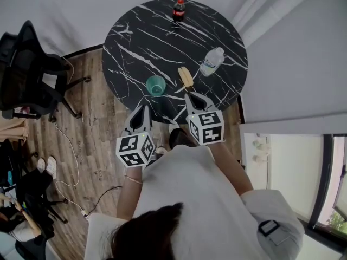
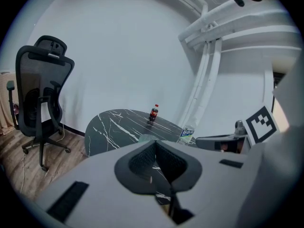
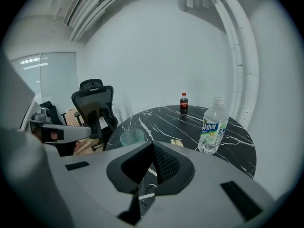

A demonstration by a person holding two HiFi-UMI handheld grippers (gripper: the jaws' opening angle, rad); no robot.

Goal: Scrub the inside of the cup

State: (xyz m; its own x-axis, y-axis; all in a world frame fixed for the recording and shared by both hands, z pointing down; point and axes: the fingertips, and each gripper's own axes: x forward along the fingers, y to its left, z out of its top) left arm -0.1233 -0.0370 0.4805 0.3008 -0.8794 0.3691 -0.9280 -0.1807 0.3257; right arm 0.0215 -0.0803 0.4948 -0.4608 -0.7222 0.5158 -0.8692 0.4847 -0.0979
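On the near part of the round black marble table, the translucent teal cup stands upright, mouth up, nothing visible inside it. It also shows in the right gripper view, just past the jaw tips and to their left. Just right of the cup but not touching it lies a pale yellow oblong item, too small to identify. A clear water bottle with a blue-green label stands further right, upright in the right gripper view. A small cola bottle with a red cap stands at the far rim, well apart from everything else. The left gripper hangs at the table's near edge, pointing toward the cup without touching it. Its own view shows its jaws pressed together with nothing between them. The right gripper sits over the near rim, tip close to the yellow item with a gap between them. Its jaws are pressed together too and hold nothing. Each gripper carries a marker cube: the left cube and the right cube. The person in a white top stands right against the table. Off to the left on the wood floor are a black mesh office chair, a thin white cable and a pair of white shoes. Plain white walls lie behind the table, and white pipes run up the corner.
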